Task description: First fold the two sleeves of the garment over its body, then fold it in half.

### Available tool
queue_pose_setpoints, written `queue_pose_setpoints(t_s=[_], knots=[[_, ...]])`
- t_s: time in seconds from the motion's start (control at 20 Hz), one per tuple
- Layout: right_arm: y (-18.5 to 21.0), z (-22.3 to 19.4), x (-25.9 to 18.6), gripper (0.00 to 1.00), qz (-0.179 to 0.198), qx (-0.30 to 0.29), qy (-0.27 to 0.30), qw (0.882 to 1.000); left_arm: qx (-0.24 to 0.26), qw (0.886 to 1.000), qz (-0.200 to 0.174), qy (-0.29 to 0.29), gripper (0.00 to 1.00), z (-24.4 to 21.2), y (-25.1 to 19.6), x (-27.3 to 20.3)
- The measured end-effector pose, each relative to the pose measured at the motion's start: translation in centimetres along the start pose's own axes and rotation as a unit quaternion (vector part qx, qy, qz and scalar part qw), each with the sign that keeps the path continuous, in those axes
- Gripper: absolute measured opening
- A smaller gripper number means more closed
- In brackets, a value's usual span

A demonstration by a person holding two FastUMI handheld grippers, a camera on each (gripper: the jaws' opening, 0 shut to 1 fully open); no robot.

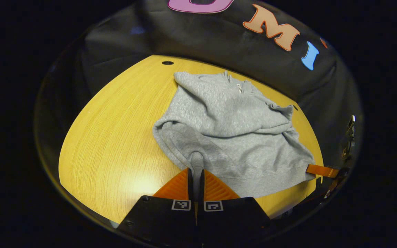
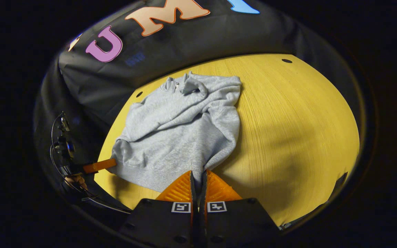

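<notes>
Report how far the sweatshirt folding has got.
Done: both sleeves already lie folded across the body of the grey sweatshirt on the yellow table. In hand: the left gripper and the right gripper are each shut on the near hem, one per corner. Left: the fold in half, hem carried toward the collar; the body is not yet doubled over.

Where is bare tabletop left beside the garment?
Wide bare table lies left of the sweatshirt in the left gripper view, and right of it in the right gripper view. The near hem is crowded: both tools pinch it.
</notes>
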State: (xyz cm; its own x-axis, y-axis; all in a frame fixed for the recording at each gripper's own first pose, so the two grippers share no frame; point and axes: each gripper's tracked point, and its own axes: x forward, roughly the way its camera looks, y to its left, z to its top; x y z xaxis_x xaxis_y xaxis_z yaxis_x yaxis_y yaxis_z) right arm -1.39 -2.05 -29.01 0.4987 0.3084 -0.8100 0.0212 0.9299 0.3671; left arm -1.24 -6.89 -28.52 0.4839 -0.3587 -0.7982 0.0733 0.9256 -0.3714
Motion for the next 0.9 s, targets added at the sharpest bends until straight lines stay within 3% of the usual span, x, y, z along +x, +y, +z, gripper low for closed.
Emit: queue_pose_setpoints(t_s=[0.5, 0.9], knots=[[3.4, 9.3, -0.5, 0.03, 0.052, 0.058, -0.068, 0.995, 0.003, 0.999, -0.011, -0.049, 0.0, 7.5, -0.9, -0.9], [3.5, 15.3, 3.3, 0.03, 0.066, 0.171, -0.074, 0.98, -0.027, 0.998, -0.004, -0.063, 0.0, 13.8, -1.3, 2.3]])
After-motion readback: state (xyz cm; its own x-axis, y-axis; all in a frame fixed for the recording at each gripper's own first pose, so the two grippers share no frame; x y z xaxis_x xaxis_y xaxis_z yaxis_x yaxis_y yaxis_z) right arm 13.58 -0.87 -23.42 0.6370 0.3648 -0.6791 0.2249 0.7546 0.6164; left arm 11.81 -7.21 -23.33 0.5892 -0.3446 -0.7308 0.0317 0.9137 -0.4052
